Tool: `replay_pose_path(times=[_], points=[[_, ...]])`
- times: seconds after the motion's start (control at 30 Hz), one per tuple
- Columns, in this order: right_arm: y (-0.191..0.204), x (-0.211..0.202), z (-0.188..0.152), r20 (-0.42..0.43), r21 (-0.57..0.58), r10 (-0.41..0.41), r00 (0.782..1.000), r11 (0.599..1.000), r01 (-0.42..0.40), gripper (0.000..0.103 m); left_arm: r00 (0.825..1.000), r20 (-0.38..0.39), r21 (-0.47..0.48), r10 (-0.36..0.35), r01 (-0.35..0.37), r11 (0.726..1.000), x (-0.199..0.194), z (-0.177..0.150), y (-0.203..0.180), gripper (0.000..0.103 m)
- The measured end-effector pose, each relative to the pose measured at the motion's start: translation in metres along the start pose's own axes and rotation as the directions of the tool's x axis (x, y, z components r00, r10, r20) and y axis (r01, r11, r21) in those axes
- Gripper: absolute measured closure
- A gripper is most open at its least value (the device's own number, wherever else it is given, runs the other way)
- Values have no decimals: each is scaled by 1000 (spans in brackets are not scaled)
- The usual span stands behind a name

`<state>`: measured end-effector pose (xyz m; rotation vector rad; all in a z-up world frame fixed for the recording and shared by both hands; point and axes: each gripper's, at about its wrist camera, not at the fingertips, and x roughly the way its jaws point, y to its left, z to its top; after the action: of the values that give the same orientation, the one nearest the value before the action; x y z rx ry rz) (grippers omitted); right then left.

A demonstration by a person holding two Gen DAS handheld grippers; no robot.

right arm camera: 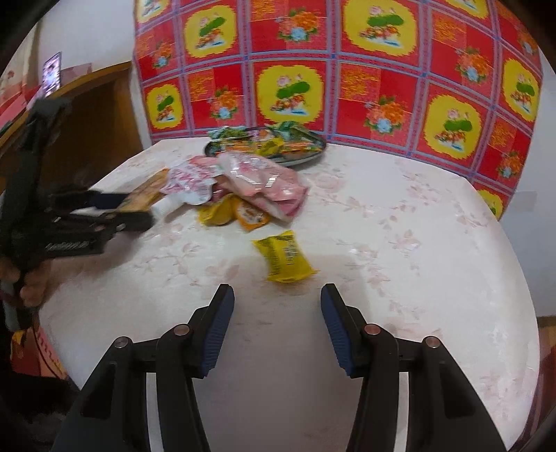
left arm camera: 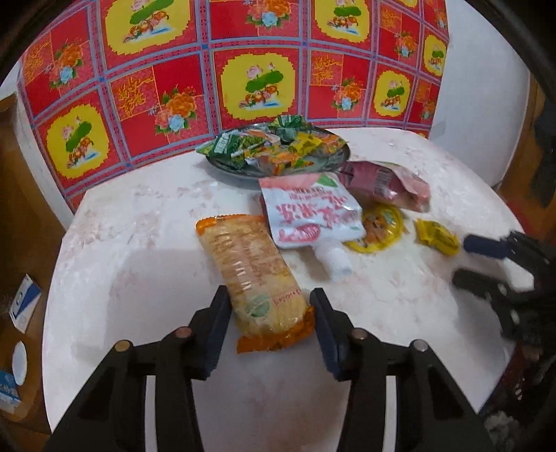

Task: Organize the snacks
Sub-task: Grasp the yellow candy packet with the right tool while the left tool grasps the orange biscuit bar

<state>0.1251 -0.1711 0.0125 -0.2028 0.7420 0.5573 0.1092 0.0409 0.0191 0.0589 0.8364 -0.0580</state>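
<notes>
Pale floral-covered table (right arm camera: 399, 222) against white wall (right arm camera: 90, 31) hung with red-and-yellow patterned cloth (left arm camera: 194, 69)

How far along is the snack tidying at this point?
Partly done: the plate already holds many small packets. In hand: the left tongs are around the orange cracker pack. Left: the white pouch, pink bag and yellow packet before the open right tongs.

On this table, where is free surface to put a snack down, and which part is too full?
Free: the table right of the yellow packet, up to the patterned cloth; also the bare stretch left of the orange cracker pack. Crowded: the middle, where the white pouch, pink bags and loaded plate sit close together.
</notes>
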Motion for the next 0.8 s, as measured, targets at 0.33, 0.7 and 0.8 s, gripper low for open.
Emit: replay_pose_path(times=[0.33, 0.7, 0.8], points=[[-3, 7, 22, 7, -67, -11, 1000, 998, 11, 50, 1000, 14, -23, -22, 23, 999, -27, -33, -21, 54], [18, 4, 13, -5, -174, 27, 1000, 984, -27, 75, 1000, 16, -24, -19, 19, 1000, -23, -32, -18, 42], [21, -2, 8, 1, -167, 31, 1000, 986, -30, 75, 999, 41, -39, -21, 23, 999, -20, -31, -15, 44]])
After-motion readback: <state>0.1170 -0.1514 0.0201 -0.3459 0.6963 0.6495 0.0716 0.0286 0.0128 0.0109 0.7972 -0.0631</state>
